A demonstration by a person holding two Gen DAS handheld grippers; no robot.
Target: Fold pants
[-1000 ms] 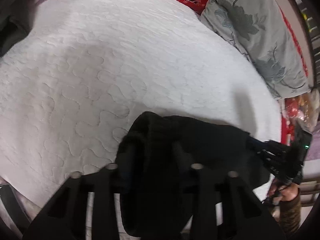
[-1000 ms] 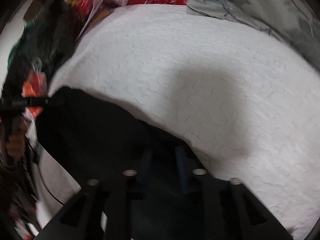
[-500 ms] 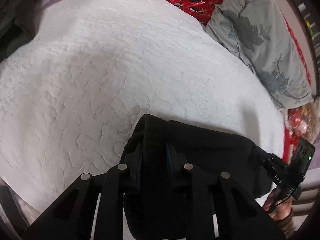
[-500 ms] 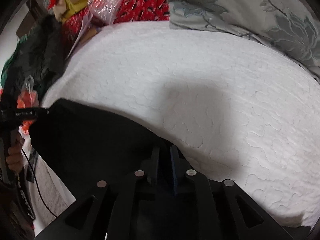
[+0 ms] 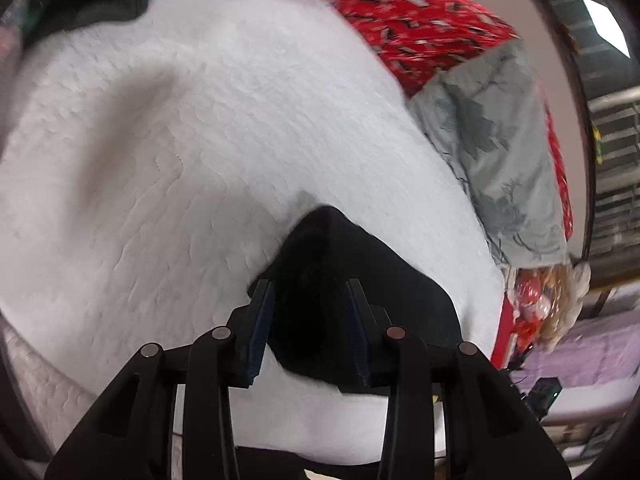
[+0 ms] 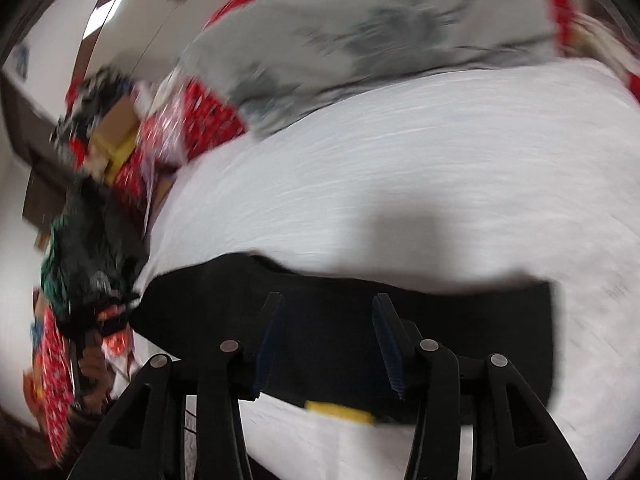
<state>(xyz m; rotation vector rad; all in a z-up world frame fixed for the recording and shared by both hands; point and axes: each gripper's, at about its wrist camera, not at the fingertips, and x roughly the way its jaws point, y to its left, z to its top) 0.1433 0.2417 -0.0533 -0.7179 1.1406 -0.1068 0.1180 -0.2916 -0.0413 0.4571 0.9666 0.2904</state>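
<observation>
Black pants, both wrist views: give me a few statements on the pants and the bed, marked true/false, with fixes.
1. The black pants lie on a white quilt. True.
2. The left gripper is clamped on the fabric. False: its jaws are opening and the pads stand apart, with the pants below the gap.
3. A grey floral pillow lies beyond the quilt. True.
4. The right gripper is lifting the pants off the bed. False: its jaws are opening and the pants lie flat on the quilt.
5. The pants are red. False: they are black; the red is the patterned fabric by the pillow.
</observation>
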